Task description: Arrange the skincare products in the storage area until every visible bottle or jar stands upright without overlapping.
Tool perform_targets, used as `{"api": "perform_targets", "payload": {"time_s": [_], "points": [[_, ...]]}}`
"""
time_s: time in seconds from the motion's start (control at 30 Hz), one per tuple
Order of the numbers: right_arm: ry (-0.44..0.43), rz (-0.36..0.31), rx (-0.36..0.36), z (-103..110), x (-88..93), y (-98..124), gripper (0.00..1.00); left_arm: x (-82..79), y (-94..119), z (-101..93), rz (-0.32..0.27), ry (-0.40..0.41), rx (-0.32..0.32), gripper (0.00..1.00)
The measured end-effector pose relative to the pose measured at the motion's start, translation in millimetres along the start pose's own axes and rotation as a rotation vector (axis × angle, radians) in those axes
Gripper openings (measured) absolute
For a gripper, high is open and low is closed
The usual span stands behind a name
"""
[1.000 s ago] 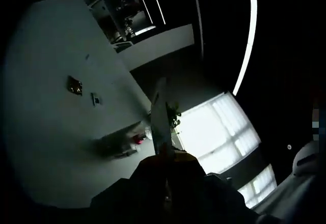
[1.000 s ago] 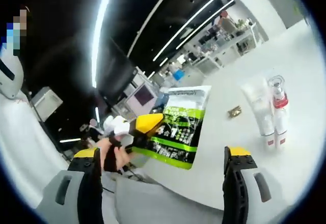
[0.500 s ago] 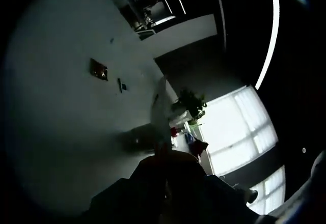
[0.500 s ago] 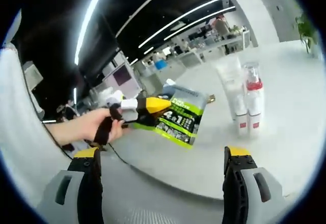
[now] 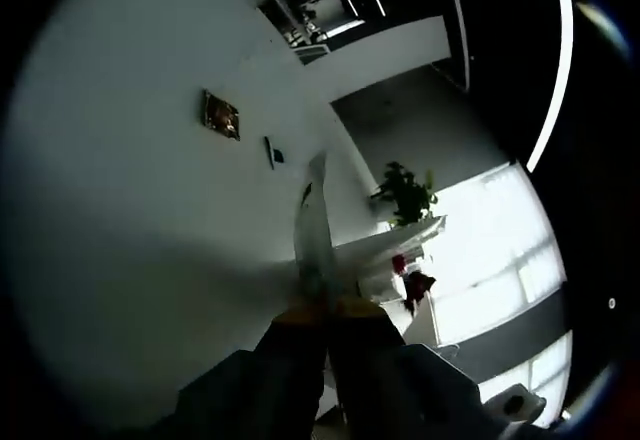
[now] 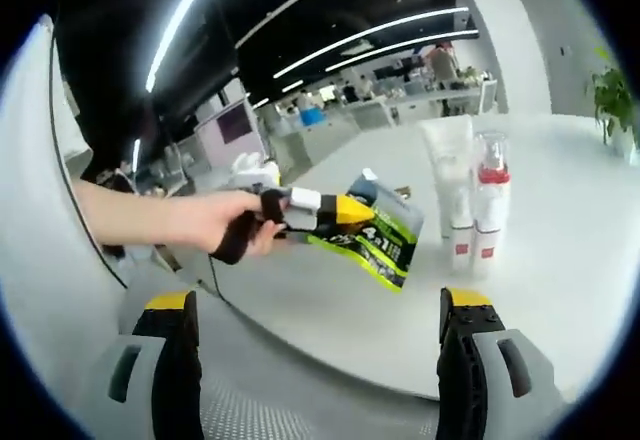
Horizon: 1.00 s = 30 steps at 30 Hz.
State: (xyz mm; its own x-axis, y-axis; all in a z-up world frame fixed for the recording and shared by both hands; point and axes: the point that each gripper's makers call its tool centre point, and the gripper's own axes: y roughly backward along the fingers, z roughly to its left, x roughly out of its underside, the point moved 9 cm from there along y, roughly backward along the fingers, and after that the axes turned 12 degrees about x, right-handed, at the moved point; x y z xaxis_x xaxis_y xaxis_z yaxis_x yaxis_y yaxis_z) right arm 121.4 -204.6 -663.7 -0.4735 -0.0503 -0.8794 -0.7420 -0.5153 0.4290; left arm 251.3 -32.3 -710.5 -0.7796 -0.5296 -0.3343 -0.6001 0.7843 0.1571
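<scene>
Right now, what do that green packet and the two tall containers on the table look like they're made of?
The green packet looks like thin glossy plastic film: it bends and shines. The white tube seems soft matte plastic. The bottle has a clear, see-through top, plastic or glass, and a red collar.

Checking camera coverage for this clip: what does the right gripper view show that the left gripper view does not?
Right gripper view: a white tube and a red-collared pump bottle standing side by side on the white table, a hand holding the left tool shut on a green pouch, and the right tool open.

Left gripper view: a small dark square item on the table and a bright window.

Both: the pouch, the table and a potted plant.
</scene>
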Motion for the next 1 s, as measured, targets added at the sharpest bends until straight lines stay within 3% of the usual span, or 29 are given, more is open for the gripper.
{"api": "perform_targets", "payload": {"time_s": [0.43,0.73,1.0], "points": [[-0.002,-0.026,0.038,-1.9,-1.9,0.3,1.00,-2.7,-13.8,40.9,0.042,0.010,-0.089,0.00],[-0.002,-0.021,0.045,-4.1,-0.8,0.1,1.00,10.9,-19.6,43.1,0.014,0.028,-0.176,0.00],[-0.010,-0.017,0.036,-4.9,0.1,-0.4,1.00,22.6,-22.5,38.3,0.045,-0.016,-0.231,0.05]]}}
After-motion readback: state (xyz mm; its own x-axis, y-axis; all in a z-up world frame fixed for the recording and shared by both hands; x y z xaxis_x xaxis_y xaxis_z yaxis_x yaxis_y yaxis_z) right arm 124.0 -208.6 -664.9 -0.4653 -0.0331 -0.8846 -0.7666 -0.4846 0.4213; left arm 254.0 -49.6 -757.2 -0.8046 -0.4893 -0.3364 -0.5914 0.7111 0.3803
